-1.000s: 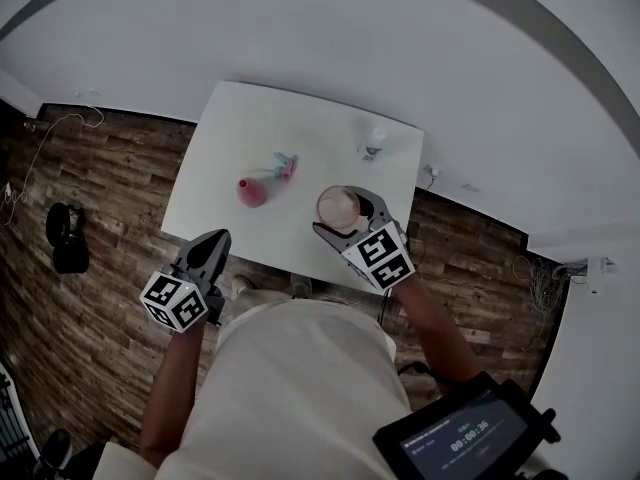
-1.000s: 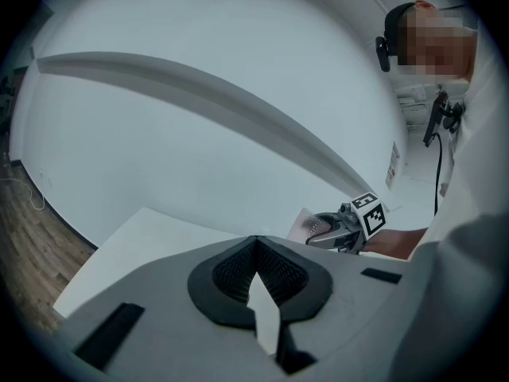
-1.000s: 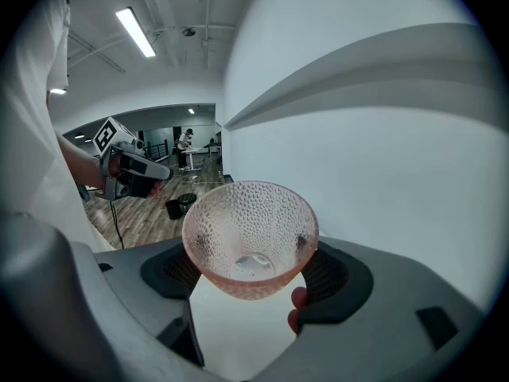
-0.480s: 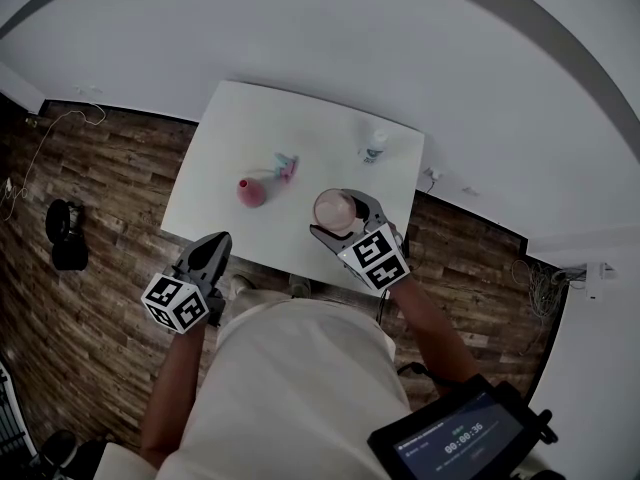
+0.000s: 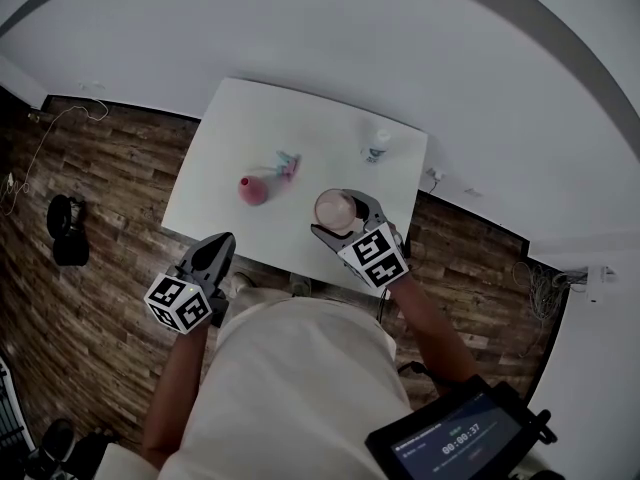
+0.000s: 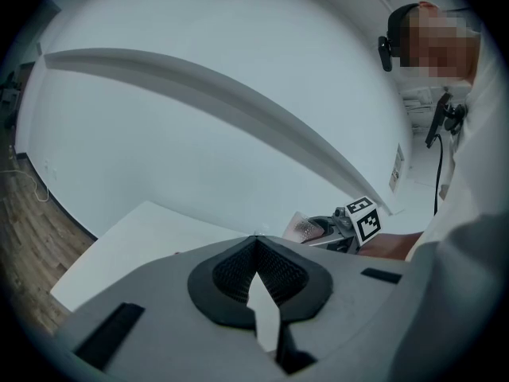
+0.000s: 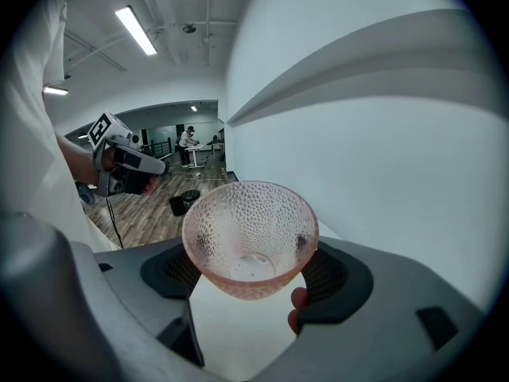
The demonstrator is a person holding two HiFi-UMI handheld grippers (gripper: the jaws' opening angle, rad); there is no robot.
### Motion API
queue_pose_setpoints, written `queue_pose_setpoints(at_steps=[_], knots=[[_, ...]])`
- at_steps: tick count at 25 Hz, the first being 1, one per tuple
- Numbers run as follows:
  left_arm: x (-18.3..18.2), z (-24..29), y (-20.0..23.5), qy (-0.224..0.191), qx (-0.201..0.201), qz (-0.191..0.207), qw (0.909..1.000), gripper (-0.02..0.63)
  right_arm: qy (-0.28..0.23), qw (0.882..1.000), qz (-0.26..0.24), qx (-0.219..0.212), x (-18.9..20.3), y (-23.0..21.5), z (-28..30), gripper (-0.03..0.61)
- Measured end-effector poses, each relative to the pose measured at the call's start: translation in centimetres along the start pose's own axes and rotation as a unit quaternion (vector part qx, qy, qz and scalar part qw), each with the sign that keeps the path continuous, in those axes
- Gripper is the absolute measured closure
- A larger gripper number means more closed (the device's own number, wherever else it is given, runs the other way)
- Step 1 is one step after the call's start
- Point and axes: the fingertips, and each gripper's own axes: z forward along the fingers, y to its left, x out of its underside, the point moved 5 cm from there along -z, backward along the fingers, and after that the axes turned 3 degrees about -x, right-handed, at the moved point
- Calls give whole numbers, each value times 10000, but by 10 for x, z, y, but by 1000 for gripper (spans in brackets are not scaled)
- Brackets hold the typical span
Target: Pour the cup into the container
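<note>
Two grippers were held at the near side of the white table. The right gripper pinched a dimpled pink cup between its pads, with the cup's mouth facing up above the table's near edge. The left gripper had its jaws pressed together on nothing, just off the table's near-left corner, above the wooden floor. A small pink container sat on the table, apart from the cup and to its left, with a pink-and-teal item just beside it. A small clear bottle stood near the far right edge.
</note>
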Motion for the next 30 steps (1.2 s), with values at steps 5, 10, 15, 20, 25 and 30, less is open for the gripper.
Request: queue_pose_setpoints(at_steps=[5, 10, 15, 20, 25, 30], knots=[[3, -1, 0, 44, -29, -7, 10000, 604, 28, 10000, 44, -16, 4, 2, 3, 204], [5, -2, -1, 95, -60, 21, 9999, 604, -11, 10000, 88, -24, 9, 2, 6, 204], [10, -2, -2, 141, -76, 36, 9999, 604, -2, 9999, 139, -34, 14, 3, 7, 204], [13, -2, -1, 206, -78, 58, 9997, 604, 34, 9998, 173, -55, 18, 4, 11, 206], [16, 12, 0, 300, -107, 60, 9995, 604, 63, 9997, 217, -87, 29, -8, 18, 206], [18, 17, 2, 369, -173, 77, 9991, 604, 135, 9996, 252, -88, 35, -13, 23, 204]])
